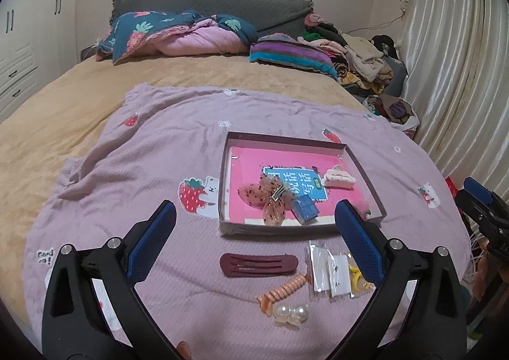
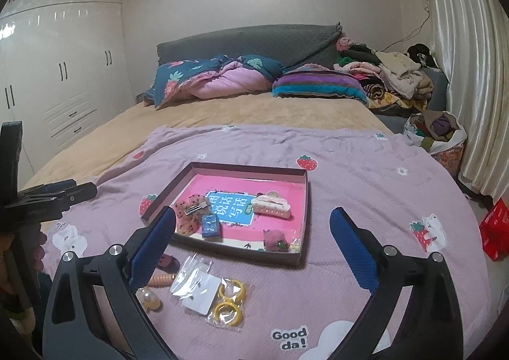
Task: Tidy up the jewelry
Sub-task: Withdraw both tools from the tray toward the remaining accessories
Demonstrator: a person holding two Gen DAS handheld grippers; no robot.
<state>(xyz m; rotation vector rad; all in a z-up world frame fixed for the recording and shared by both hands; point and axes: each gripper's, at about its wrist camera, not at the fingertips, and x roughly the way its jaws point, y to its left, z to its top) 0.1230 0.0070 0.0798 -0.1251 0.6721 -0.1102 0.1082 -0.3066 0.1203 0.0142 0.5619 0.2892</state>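
A shallow box (image 1: pixel 286 140) (image 2: pixel 303 201) with a pink lining lies on a lilac blanket. It holds a dotted bow clip (image 1: pixel 265 196) (image 2: pixel 187 215), a small blue box (image 1: pixel 304 209) (image 2: pixel 210 225), a cream claw clip (image 1: pixel 338 178) (image 2: pixel 271 204) and a pink fuzzy piece (image 2: pixel 276 240). In front of it lie a maroon hair clip (image 1: pixel 258 264), a peach spiral tie (image 1: pixel 283 291), a pearl clip (image 1: pixel 291 314), bagged earring cards (image 1: pixel 327 271) (image 2: pixel 198 288) and yellow hoops (image 2: pixel 229 301). My left gripper (image 1: pixel 254 242) and right gripper (image 2: pixel 253 247) hover open and empty above these.
The lilac blanket (image 1: pixel 143 143) covers a bed with a tan sheet (image 1: pixel 47 124). Pillows and a quilt (image 1: pixel 178 32) lie at the headboard, with a clothes pile (image 1: pixel 359 58) at the right. A curtain (image 2: pixel 470 58) and a red box (image 2: pixel 496 232) are at the right, and wardrobes (image 2: pixel 57 73) at the left.
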